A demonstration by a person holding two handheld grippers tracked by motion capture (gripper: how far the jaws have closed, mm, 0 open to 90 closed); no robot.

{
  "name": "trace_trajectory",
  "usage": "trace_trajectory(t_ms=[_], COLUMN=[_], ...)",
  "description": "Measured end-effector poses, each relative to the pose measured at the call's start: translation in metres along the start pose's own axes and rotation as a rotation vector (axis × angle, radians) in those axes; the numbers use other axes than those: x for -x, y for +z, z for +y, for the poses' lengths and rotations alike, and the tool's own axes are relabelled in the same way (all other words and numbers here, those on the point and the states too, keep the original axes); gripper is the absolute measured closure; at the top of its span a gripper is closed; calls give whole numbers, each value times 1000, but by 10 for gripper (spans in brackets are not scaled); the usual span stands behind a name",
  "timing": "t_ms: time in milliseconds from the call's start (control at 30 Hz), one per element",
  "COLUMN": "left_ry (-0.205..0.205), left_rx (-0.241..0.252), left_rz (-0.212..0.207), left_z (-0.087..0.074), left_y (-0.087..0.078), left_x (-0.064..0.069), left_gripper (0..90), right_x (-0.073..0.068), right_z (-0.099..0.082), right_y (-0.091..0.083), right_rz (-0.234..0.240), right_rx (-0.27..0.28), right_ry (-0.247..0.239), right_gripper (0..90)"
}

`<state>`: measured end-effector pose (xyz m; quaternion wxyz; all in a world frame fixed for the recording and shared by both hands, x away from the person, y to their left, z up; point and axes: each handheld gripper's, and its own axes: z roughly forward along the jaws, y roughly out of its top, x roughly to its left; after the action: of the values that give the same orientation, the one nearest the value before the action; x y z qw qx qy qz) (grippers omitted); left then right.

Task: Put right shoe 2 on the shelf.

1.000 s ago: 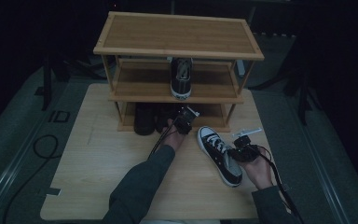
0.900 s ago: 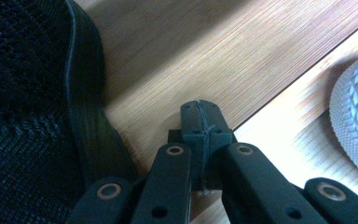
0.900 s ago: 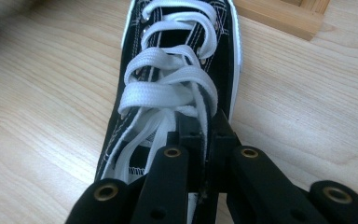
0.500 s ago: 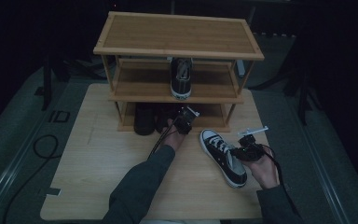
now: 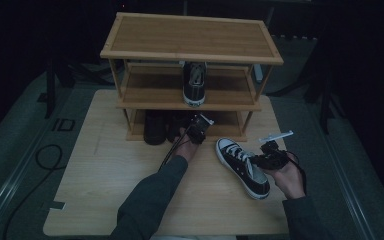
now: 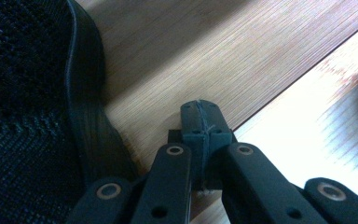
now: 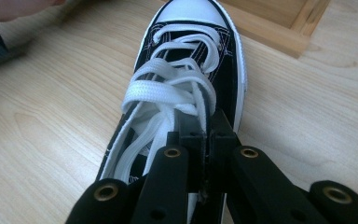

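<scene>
Right gripper [image 5: 269,159] sits nearest, at the right side of the counter [image 5: 105,190], jaws pressed together on the side wall of the black-and-white sneaker [image 5: 242,167] by its lacing; in the right gripper view the tips [image 7: 204,126] are closed over the canvas edge next to the white laces [image 7: 168,93]. Sneaker lies on the counter just in front of the rack, white toe cap pointing toward it, heel toward the person. Left gripper [image 5: 196,131] is farther in, at the bottom tier of the wooden shoe rack [image 5: 190,40], jaws pressed together with nothing between them; left gripper view shows the closed tips [image 6: 200,122] over the wood, just beside a dark mesh shoe [image 6: 32,93]. Dark shoes [image 5: 156,127] stand on that bottom tier. Middle shelf holds a second sneaker [image 5: 194,84], toe facing out. Top shelf is beyond that.
</scene>
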<state>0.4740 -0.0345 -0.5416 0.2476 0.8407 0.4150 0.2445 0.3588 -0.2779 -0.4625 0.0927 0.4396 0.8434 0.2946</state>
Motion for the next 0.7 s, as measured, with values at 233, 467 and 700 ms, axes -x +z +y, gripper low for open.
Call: trace_trajectory(t_ms=[233,467,700], left_ry=[-1,-3,-3], left_rx=[0,1,2], left_rz=[0,0,-2], left_z=[0,0,0], left_y=[0,0,0], left_x=[0,0,0], left_gripper=[900,900,900], right_x=[0,0,-2], right_z=[8,17,27], right_y=[-7,-16,-23], right_rz=[30,57,67], right_rx=[0,-1,-4], right_ry=[-34,-78,-116], right_gripper=[881,881,881])
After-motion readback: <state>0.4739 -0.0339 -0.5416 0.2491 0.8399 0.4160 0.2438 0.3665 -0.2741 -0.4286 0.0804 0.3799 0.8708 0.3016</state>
